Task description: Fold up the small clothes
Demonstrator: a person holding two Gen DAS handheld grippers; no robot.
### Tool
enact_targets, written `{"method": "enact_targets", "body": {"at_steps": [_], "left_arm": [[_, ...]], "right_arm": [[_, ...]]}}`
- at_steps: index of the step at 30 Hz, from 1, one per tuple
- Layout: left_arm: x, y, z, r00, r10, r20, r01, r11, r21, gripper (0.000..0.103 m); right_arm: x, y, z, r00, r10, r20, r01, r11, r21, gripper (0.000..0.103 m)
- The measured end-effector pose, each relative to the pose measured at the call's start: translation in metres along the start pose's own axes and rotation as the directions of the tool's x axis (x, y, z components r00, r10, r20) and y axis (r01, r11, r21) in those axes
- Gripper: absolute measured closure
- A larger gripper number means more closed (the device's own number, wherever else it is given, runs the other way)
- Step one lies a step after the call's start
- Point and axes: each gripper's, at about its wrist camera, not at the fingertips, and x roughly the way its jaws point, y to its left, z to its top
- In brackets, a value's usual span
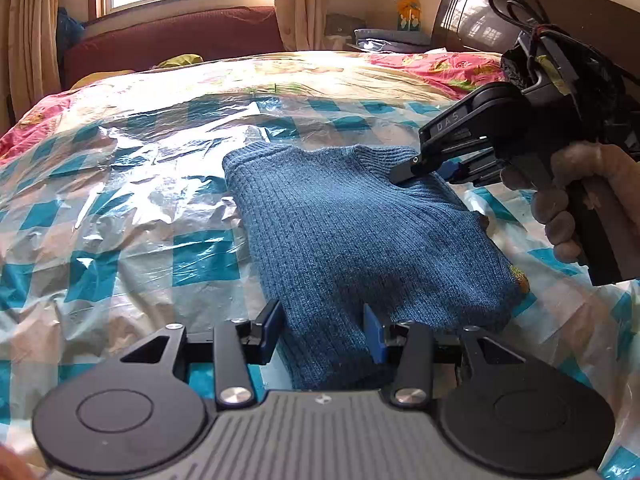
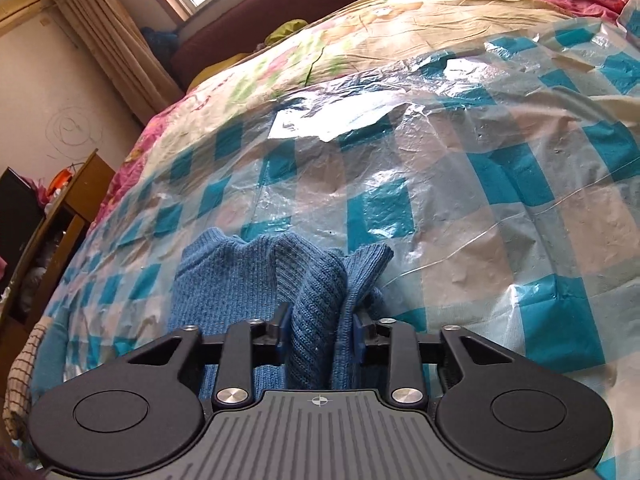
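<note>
Garment: a small blue rib-knit wool sweater point(image 1: 360, 232) lay on the bed, on a crinkled clear plastic sheet with teal checks point(image 1: 120, 208), directly ahead of the left tongs point(image 1: 322, 334) and under the tip of the right tongs point(image 1: 416, 170).
Shape of the garment: it looked already folded into a narrow strip, with the ribbed collar at the end far from the left tongs.
Left tongs: the fingers stood apart, one on each side of the near end of the sweater; I could not tell whether the pads touched the knit.
Right tongs: in the right wrist view the right tongs point(image 2: 318, 336) were clamped on a bunched, ribbed part of the sweater point(image 2: 312, 280), which stood up in thick folds between the fingers.
Weight and feel: I judged the knit to be light, soft and thick; it would sag and stretch when lifted, and it was not fragile.
Grip: the ribs should give good friction, so slipping from the pads seemed unlikely.
Surface: the plastic sheet looked smooth, so the sweater could slide on it when pulled.
Where to hold: the doubled edges and corners at each end, pinching all layers together, seemed the best places.
</note>
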Motion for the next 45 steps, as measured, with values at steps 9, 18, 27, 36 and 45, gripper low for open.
{"method": "enact_targets", "body": {"at_steps": [9,18,27,36,45], "left_arm": [[0.009,-0.006,-0.003,1.000,0.014,-0.010,-0.014,0.999,0.032,0.054],[-0.008,0.010,0.001,1.000,0.011,0.025,-0.011,1.000,-0.009,0.054],[-0.002,0.011,-0.004,1.000,0.014,0.006,-0.014,1.000,0.000,0.053],[0.000,0.016,-0.008,0.998,0.050,-0.025,-0.049,0.999,0.019,0.049],[-0.027,0.025,0.003,0.999,0.038,0.023,-0.038,0.999,0.002,0.049]], "right_arm": [[0.015,0.000,-0.002,0.997,-0.079,-0.011,0.078,0.994,-0.075,0.084],[-0.071,0.020,-0.043,0.998,-0.006,0.059,0.014,0.990,-0.140,0.079],[-0.075,0.015,-0.101,0.999,-0.023,-0.046,0.019,0.996,-0.085,0.095],[-0.070,-0.001,-0.118,0.995,0.008,-0.101,-0.004,0.999,0.037,0.096],[-0.105,0.008,-0.106,1.000,-0.029,-0.006,0.029,1.000,-0.010,0.085]]}}
